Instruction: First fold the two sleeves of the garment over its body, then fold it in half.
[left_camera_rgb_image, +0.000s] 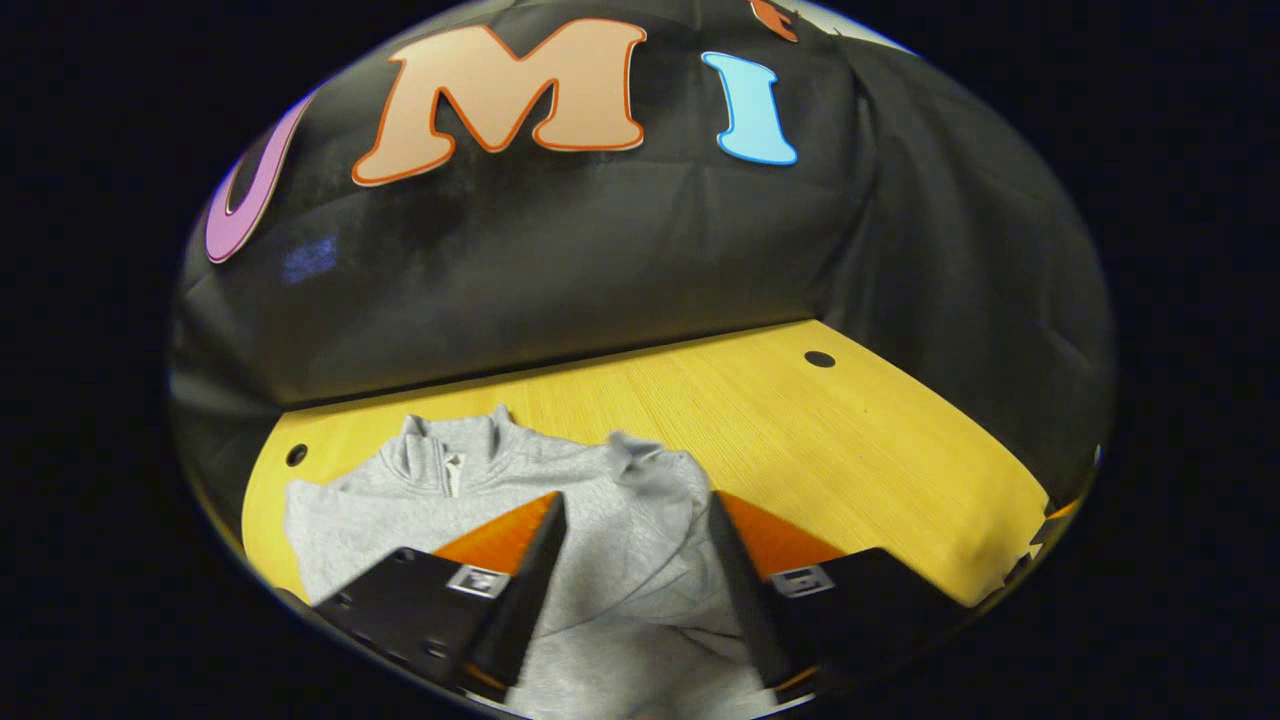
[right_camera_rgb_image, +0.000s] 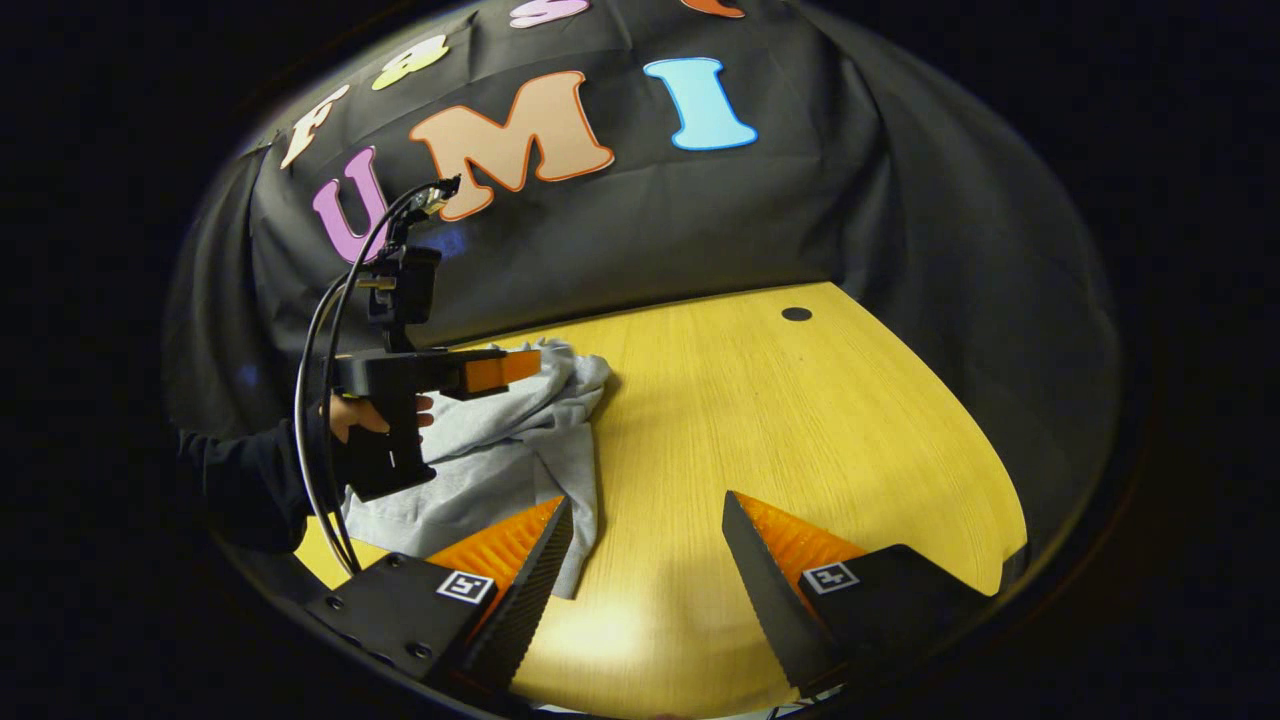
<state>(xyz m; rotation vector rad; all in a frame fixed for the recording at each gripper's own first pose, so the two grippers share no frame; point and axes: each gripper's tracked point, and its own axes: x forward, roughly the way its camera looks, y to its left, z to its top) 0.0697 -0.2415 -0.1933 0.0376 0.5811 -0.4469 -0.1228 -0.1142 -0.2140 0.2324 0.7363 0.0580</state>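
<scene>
The grey sweater (left_camera_rgb_image: 520, 500) lies rumpled on the yellow bench (left_camera_rgb_image: 800, 440), one side already bunched over. Both the left claw (left_camera_rgb_image: 635, 590) and right claw (right_camera_rgb_image: 640, 590) gape wide, gripping nothing. A pinch now could catch two layers and drag the whole sweater, spoiling the fold.

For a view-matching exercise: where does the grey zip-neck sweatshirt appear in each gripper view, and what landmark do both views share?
Left gripper view: the grey zip-neck sweatshirt lies low and centre-left on the table, running between that gripper's open fingers.
Right gripper view: the sweatshirt sits at left, beneath the left gripper.
Shared landmark: the round hole in the yellow wooden table.
</scene>
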